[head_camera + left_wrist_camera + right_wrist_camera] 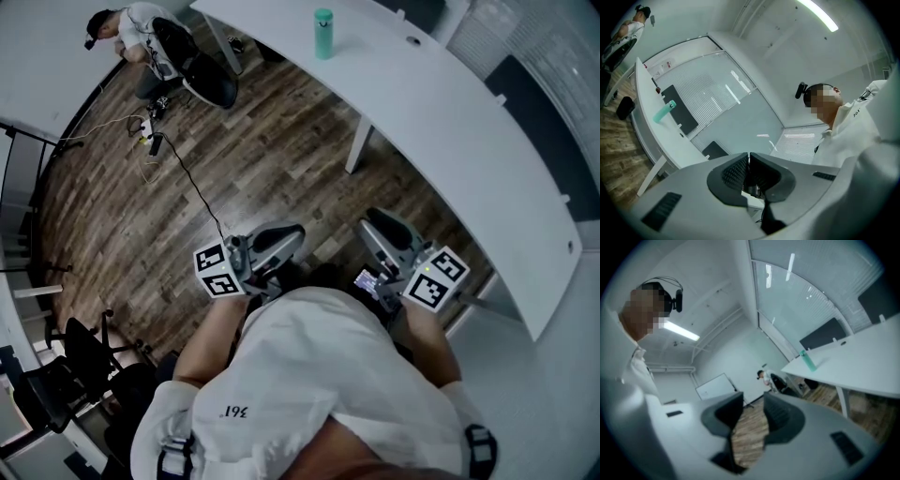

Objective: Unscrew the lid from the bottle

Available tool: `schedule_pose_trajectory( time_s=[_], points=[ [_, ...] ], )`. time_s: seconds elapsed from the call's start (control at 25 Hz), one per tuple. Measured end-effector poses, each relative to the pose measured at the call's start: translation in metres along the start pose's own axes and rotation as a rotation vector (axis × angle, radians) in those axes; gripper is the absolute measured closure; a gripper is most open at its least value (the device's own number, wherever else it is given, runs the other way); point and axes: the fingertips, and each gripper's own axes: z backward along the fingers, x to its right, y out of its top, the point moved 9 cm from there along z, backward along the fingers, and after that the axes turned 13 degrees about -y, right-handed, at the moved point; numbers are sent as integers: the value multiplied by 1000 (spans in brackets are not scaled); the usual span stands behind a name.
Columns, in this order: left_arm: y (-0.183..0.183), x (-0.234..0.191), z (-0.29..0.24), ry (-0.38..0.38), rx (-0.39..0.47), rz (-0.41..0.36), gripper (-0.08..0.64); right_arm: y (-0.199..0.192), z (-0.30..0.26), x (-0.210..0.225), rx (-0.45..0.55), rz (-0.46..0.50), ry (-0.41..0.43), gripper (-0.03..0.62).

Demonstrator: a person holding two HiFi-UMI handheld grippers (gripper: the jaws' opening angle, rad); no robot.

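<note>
A teal bottle (323,33) with its lid on stands upright on the long white curved table (450,131), far from both grippers. It also shows small in the left gripper view as the bottle (663,112) and in the right gripper view as the bottle (808,360). My left gripper (298,231) is held close to my chest, jaws pressed together with nothing between them. My right gripper (367,221) is held beside it, its jaws apart with a clear gap and only floor visible through it.
Wood floor (234,159) lies between me and the table. A table leg (357,145) stands ahead. Another person (127,33) sits on a black chair at the far left, with cables (155,141) on the floor. Black chairs (66,366) stand at my lower left.
</note>
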Motion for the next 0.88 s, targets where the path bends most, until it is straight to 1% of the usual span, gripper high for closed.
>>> schedule_pose_trajectory(
  time_s=[0.08,0.24,0.44,0.56,0.72,0.88],
  points=[
    [7,-10,2,-2,0,1,535,3,-10,2,2,2,-3,462],
    [26,-38,7,-4,-29,-5,536,10,-35,4,4,10,-16,462],
    [56,-80,14,-28,-35,13,535,24,-74,10,14,8,-58,462],
    [80,-108,19,-46,-46,30,535,35,-107,13,10,3,-77,462],
    [121,-139,37,-58,-63,46,535,51,-155,8,11,-2,-109,462],
    [157,-163,59,-64,-80,45,535,63,-197,2,14,5,-137,462]
  ],
)
